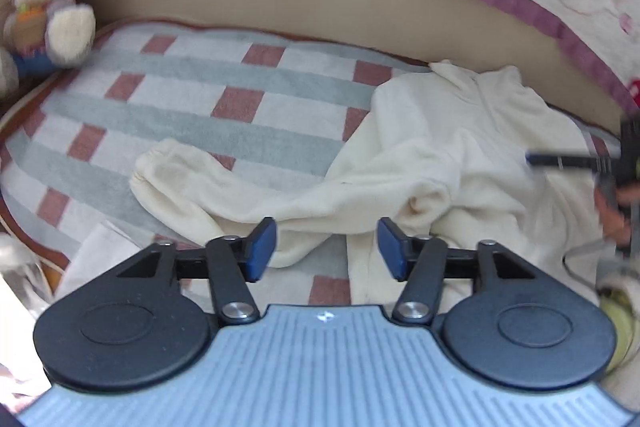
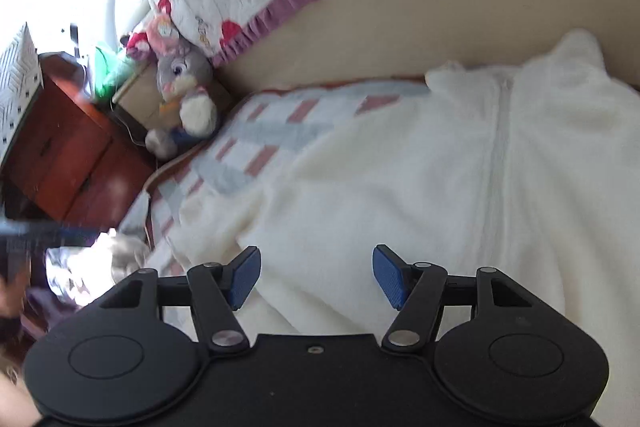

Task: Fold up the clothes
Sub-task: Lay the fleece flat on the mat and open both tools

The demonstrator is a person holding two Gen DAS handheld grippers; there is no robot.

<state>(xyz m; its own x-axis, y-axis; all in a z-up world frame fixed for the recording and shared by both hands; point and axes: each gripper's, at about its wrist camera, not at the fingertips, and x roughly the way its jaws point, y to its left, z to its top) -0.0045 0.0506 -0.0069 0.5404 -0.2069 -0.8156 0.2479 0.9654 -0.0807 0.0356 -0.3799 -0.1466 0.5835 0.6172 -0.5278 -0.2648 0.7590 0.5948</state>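
A cream zip-up jacket [image 2: 420, 167] is seen spread on the bed [image 1: 208, 99], zip facing up, one sleeve [image 1: 192, 183] stretched out sideways. That sleeve is best gripped near its cuff and laid flat across the body. Both the left tongs [image 1: 327, 247] and right tongs [image 2: 316, 277] are held wide apart, with nothing gripped

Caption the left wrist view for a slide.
Open left gripper above a cream fleece zip-up garment spread on a checked blanket.
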